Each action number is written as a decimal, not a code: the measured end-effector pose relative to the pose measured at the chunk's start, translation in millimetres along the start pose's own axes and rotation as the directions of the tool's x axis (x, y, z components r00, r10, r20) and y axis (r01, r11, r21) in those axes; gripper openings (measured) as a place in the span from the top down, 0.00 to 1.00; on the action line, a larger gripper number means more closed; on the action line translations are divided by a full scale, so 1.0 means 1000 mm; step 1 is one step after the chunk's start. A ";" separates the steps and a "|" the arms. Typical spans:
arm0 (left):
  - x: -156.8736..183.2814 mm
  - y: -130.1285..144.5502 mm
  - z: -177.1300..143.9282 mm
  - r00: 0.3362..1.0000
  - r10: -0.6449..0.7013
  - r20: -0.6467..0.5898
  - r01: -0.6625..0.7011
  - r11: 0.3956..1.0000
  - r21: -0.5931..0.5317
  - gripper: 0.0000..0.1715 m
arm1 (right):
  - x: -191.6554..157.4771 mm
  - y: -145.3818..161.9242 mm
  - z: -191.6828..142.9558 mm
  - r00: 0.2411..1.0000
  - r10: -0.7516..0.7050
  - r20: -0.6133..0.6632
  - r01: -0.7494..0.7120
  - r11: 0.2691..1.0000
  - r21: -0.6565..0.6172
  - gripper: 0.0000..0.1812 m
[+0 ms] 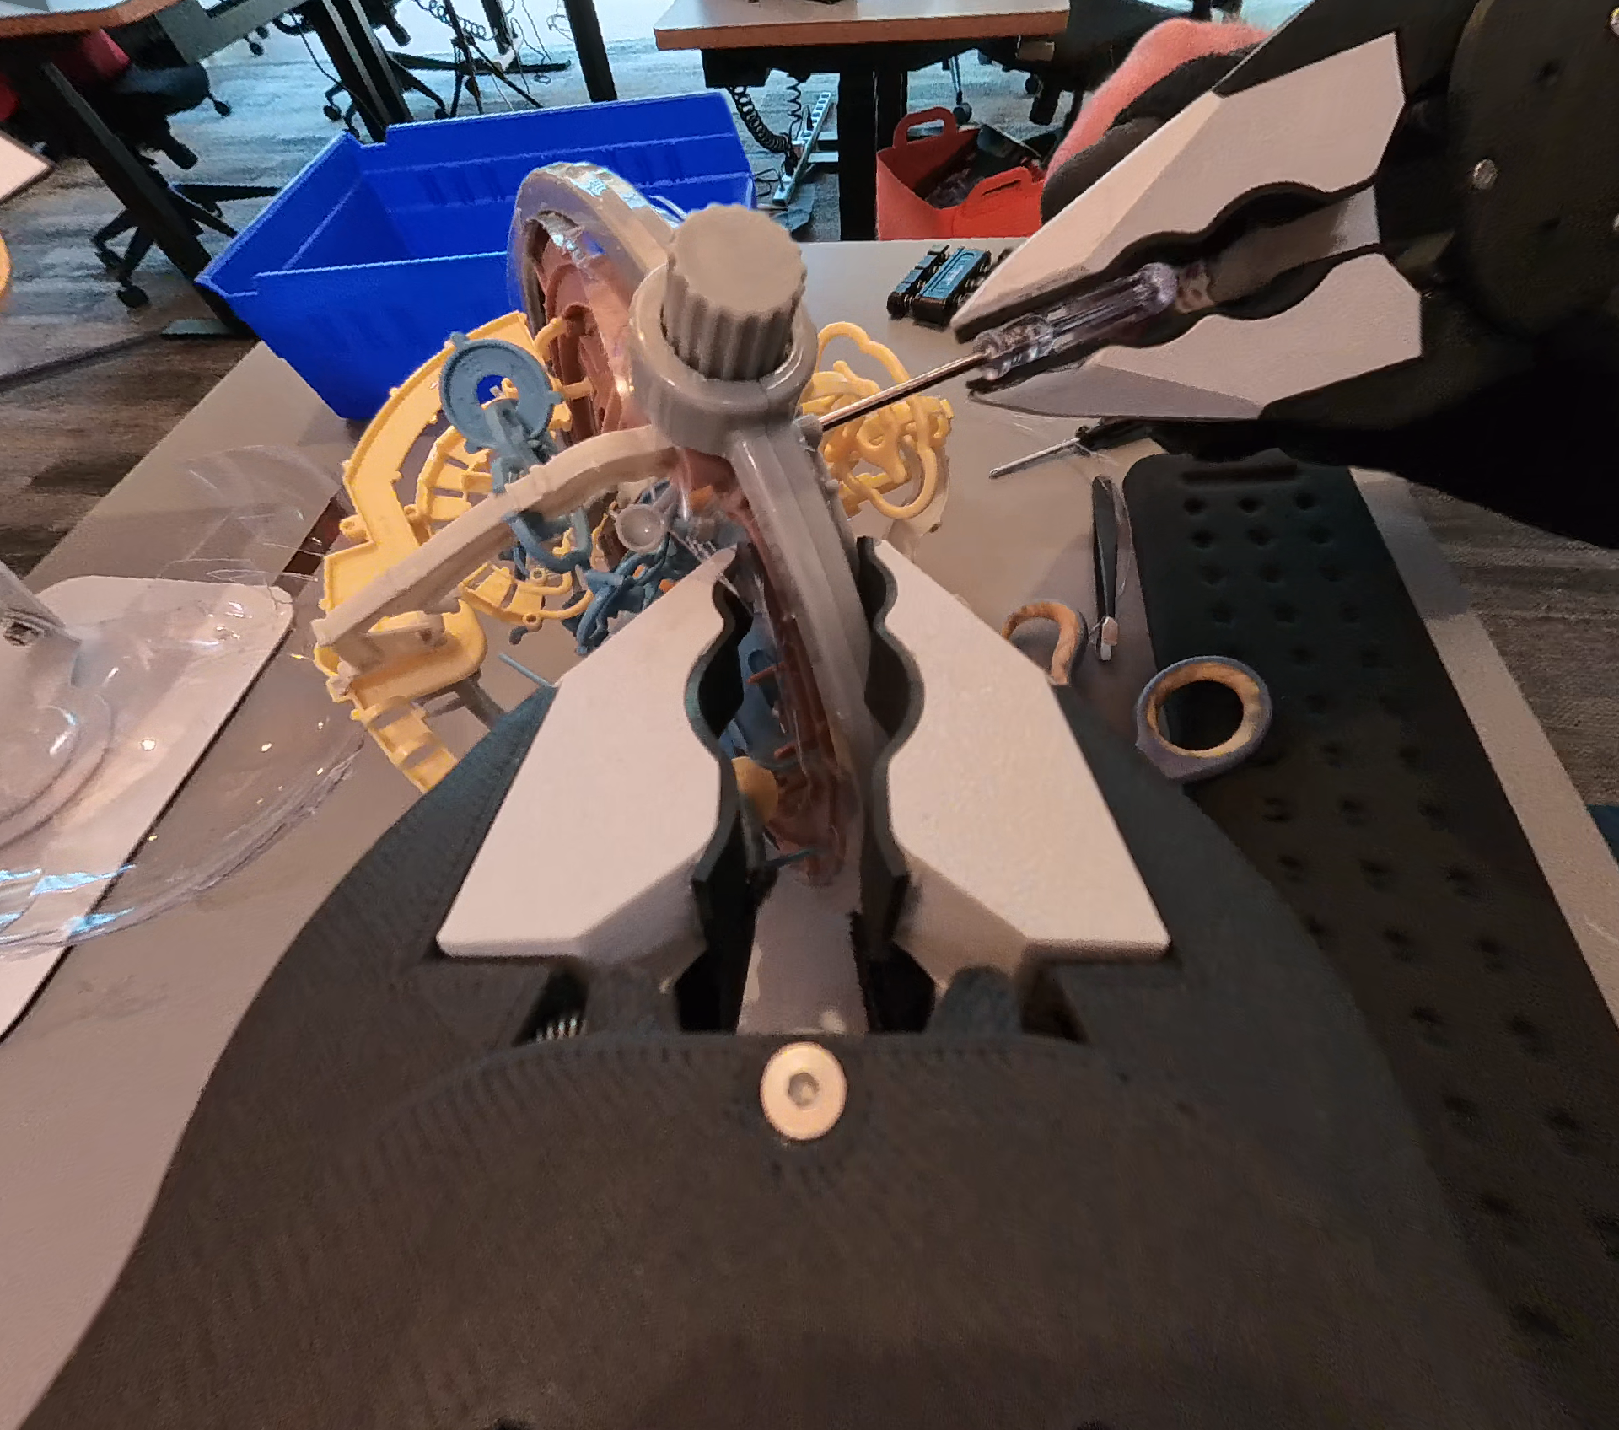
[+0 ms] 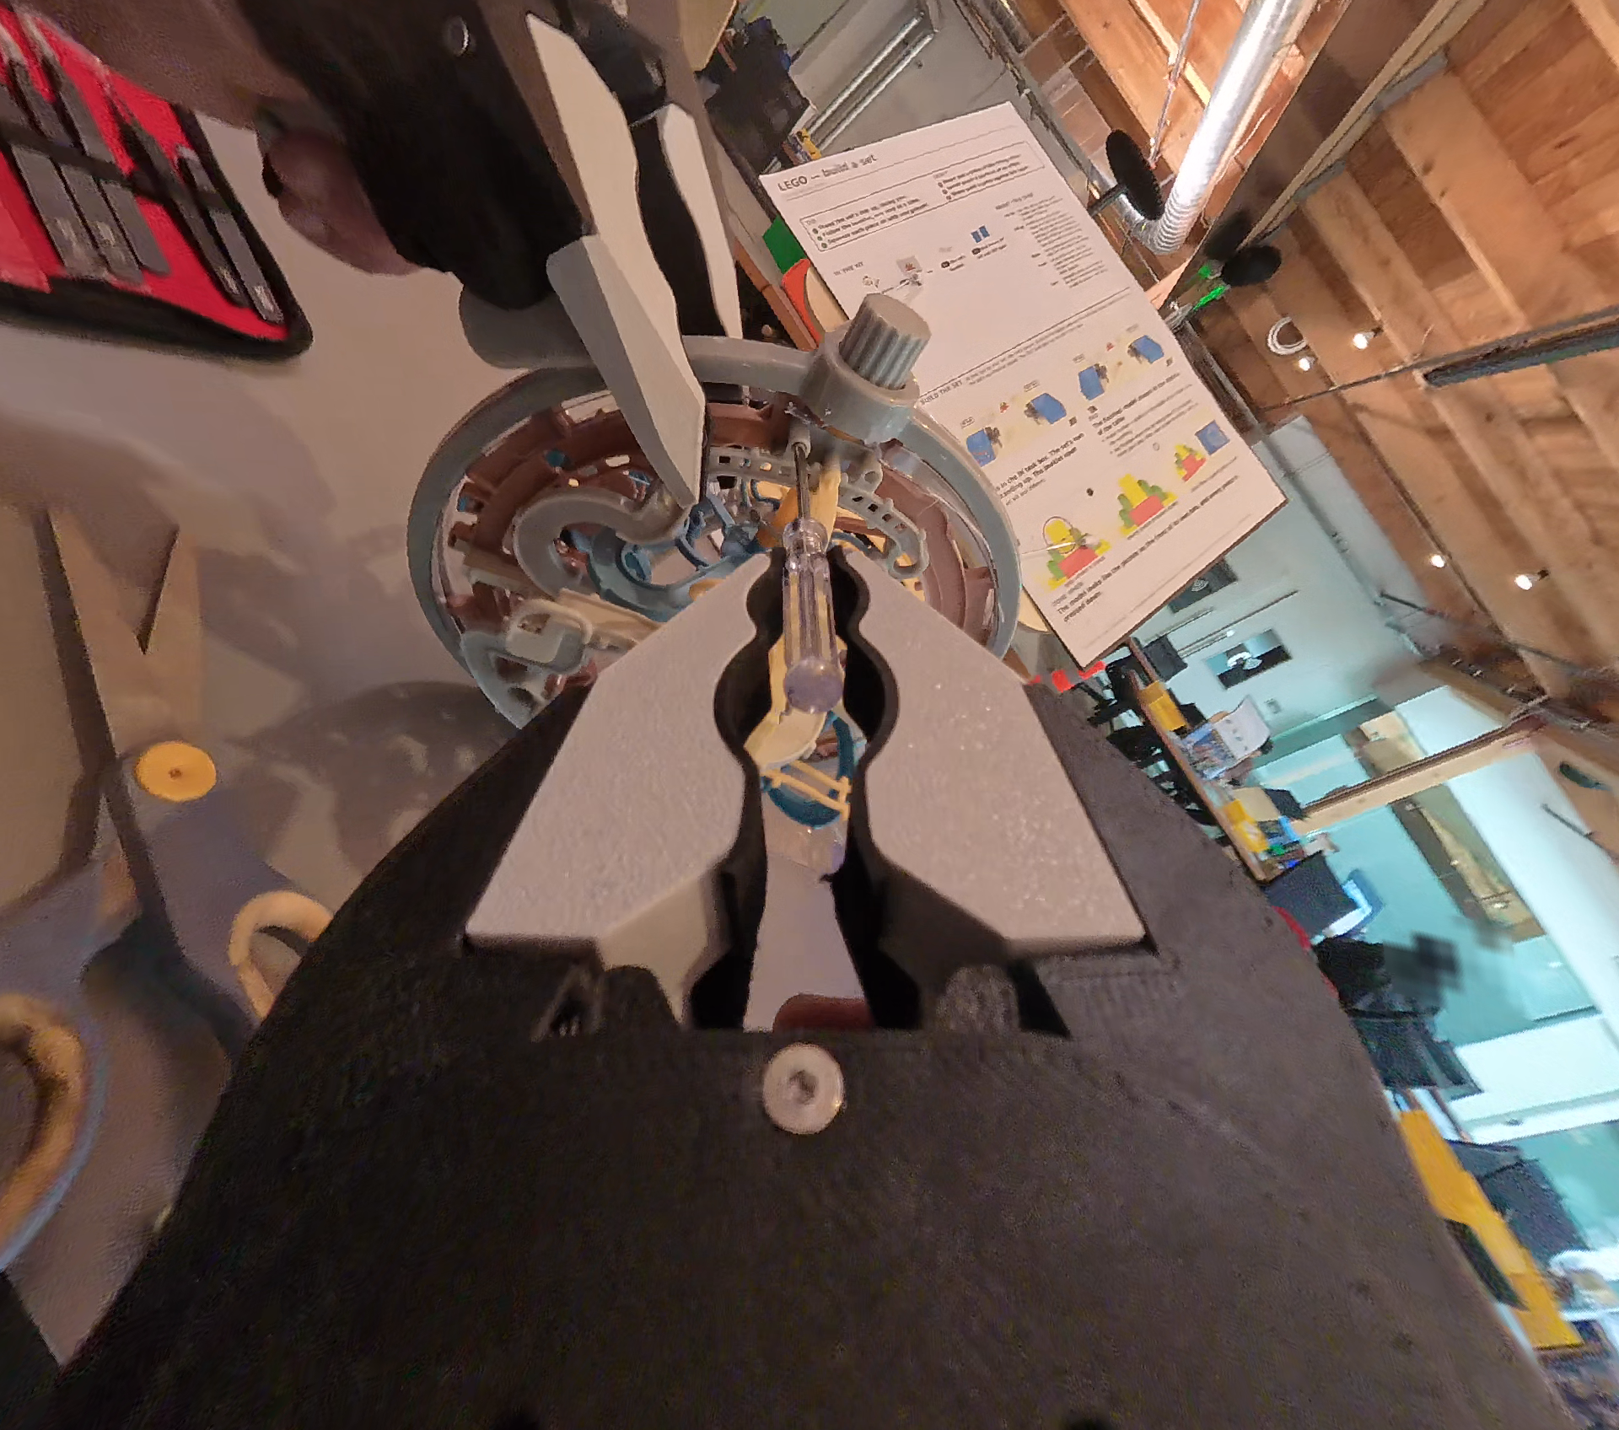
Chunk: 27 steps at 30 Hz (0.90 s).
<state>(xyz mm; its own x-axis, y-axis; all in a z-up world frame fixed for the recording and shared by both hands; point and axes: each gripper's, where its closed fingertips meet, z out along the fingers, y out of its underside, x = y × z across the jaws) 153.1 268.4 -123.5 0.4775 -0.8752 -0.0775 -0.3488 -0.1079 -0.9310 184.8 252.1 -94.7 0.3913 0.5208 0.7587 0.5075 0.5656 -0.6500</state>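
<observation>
Left gripper [image 1: 793,573] clamped on grey ring of round plastic maze ball [image 1: 701,494], raised over grey table [image 1: 175,1037]. Right gripper [image 2: 802,564] pinched small clear-handled screwdriver [image 2: 806,599], tip touching beneath ribbed grey knob [image 2: 887,334].

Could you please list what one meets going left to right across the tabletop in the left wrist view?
Clear plastic dome → yellow maze part → grey-ringed maze model → tweezers → tape roll → perforated black mat.

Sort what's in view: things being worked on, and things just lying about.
In use: maze ball, held by left tongs; screwdriver in right tongs, tip near the knob.
Lying about: tweezers, tape roll, blue bin, clear dome.
</observation>
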 end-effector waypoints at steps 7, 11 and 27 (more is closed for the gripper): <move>0.000 -0.002 0.001 0.998 -0.054 -0.020 0.054 0.998 0.023 0.88 | 0.005 -0.003 0.003 0.975 0.221 0.021 -0.221 0.975 0.030 0.93; 0.004 -0.003 0.004 0.997 -0.067 -0.041 0.068 0.997 0.031 0.88 | 0.002 -0.006 0.002 0.938 0.342 0.060 -0.345 0.937 0.056 0.97; -0.040 -0.005 -0.012 0.899 -0.428 -0.096 0.438 0.877 0.198 0.88 | 0.017 0.062 -0.044 0.794 0.602 0.091 -0.585 0.796 -0.156 0.93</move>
<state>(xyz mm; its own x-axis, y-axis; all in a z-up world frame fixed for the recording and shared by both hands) 125.5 298.4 -111.5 0.5013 -0.7856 0.3626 0.0630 -0.3848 -0.9208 256.7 267.8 -120.2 0.5462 0.8116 0.2071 0.2947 0.0453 -0.9545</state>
